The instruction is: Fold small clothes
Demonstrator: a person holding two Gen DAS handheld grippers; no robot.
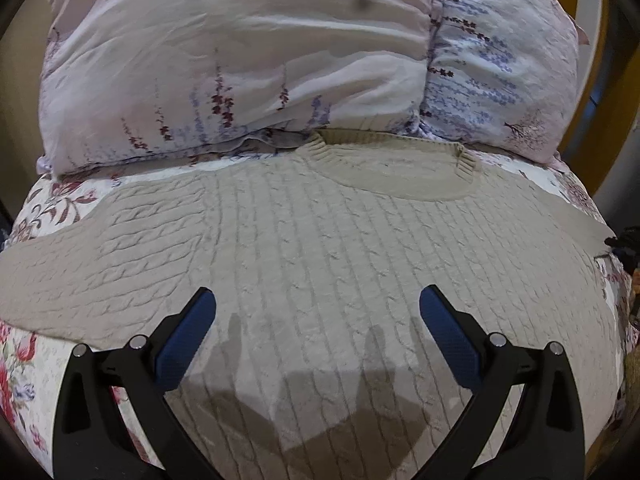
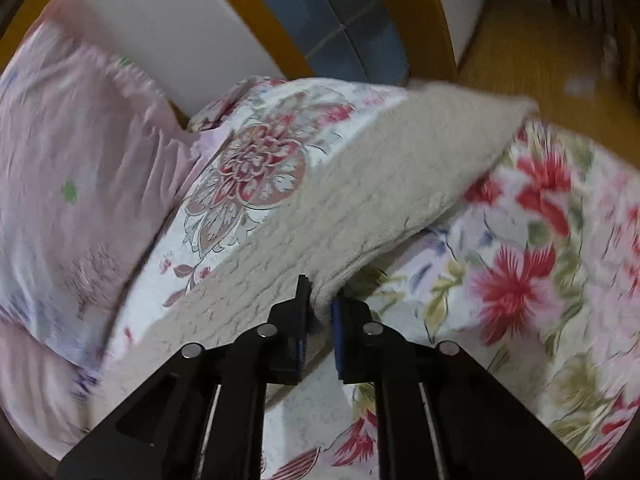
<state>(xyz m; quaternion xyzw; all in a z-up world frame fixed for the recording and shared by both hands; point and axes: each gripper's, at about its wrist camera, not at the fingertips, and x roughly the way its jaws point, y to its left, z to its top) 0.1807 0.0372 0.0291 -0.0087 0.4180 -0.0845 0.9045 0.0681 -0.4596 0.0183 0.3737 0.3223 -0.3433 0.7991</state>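
Note:
A beige cable-knit sweater (image 1: 320, 248) lies spread flat on a flowered bedspread (image 1: 24, 364), its neckline toward the pillows. My left gripper (image 1: 318, 300) hovers just above the sweater's body, jaws wide open, blue pads (image 1: 192, 336) apart with nothing between them. In the right wrist view one beige sleeve (image 2: 384, 184) stretches away across the bedspread (image 2: 540, 280). My right gripper (image 2: 320, 300) is shut on the edge of that sleeve, with knit fabric pinched between the blue pads (image 2: 337, 332).
Two pale flowered pillows (image 1: 240, 60) lie stacked behind the sweater's neck; one pink pillow (image 2: 72, 160) shows at left in the right wrist view. A wooden bed frame (image 2: 412, 20) and wooden floor (image 2: 540, 40) lie beyond the bed's far edge.

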